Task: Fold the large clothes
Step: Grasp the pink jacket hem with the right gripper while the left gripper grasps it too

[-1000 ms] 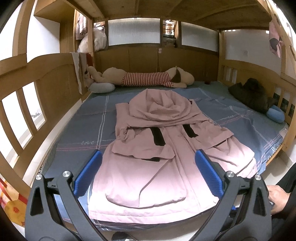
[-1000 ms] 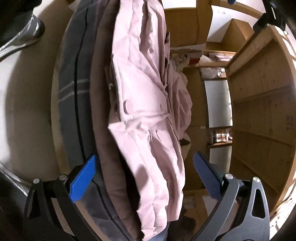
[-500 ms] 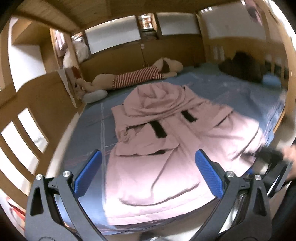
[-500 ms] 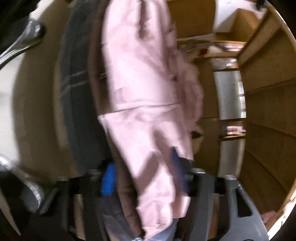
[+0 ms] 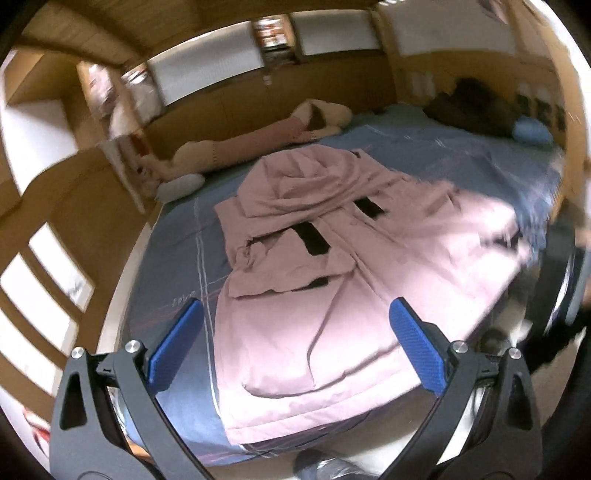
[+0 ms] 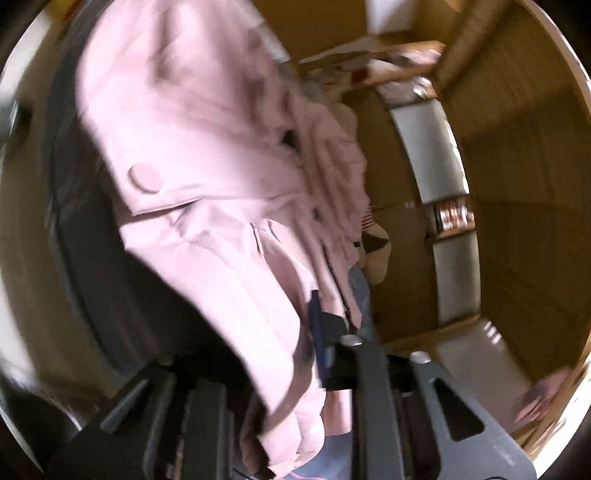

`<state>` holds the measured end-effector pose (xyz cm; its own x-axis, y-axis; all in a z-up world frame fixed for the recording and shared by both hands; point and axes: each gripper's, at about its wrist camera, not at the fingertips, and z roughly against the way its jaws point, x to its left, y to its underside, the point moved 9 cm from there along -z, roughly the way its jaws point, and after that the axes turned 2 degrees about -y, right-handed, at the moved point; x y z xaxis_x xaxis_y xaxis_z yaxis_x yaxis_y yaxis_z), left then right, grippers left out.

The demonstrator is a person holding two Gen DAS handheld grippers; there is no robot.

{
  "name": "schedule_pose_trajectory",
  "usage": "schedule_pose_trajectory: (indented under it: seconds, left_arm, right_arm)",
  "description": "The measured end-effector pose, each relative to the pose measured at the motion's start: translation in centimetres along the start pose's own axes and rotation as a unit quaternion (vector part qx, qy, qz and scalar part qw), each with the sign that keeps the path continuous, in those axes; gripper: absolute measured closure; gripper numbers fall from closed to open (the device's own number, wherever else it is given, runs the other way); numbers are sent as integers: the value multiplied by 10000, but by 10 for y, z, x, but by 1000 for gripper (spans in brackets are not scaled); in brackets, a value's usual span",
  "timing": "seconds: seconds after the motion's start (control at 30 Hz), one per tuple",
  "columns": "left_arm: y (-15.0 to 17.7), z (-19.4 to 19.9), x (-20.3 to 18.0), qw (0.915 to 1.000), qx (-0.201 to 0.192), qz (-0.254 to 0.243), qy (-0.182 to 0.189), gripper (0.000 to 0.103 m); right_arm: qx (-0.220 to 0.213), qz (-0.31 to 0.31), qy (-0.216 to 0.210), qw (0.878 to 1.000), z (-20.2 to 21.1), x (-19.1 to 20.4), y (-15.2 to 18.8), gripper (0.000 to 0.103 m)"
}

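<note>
One pink coat (image 5: 332, 280) spread face up on the blue-sheeted bed (image 5: 166, 251), sleeves folded across the chest, hood toward the headboard, apparently laid flat for folding. Right claw (image 6: 314, 332) closing on the coat's hem corner at the bed's edge, fabric between its jaws, likely to lift it over. Left claw (image 5: 295, 347) wide open, empty, hovering above the hem. One long plush toy (image 5: 266, 136) behind.

Soft daylight from frosted windows (image 5: 332, 33), heavy motion blur, fisheye-bent edges, dark vignetted corners in both views.
</note>
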<state>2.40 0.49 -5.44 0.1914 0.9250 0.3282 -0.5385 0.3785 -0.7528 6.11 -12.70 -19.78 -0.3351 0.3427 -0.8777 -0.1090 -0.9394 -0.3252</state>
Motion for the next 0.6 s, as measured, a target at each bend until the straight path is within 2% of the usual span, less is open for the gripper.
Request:
schedule_pose_trajectory:
  seconds: [0.07,0.13,0.2,0.23,0.3,0.37,0.6]
  left_arm:
    - [8,1,-10,9987,-69,-495,-23,2]
    - [23,-2,-24,9934,-196,-1123,-95,2]
    - [43,-12,-41,9843,-227,-1748,-113,2]
    - [55,-18,-51,9786,-222,-2040,-122,2]
    - [80,-32,-71,9612,-56,-2751,-209,2]
    - [96,-39,-90,9489,-79,-3151,-132,2]
    - [90,-74,-105,9574,-195,-2880,-97,2]
  right_arm:
    - [-139,-513,6,9986,7,-30,-12,92]
    - [-183,-862,3,9961,8,-53,-19,92]
    - [-219,-1175,-53,9928,7,-69,-24,93]
    - [-226,-1313,-91,9910,6,-77,-27,93]
    - [-258,-1493,-72,9884,6,-87,-32,93]
    - [-270,-1659,-134,9857,6,-94,-36,93]
    - [-297,-1875,-175,9817,10,-99,-41,93]
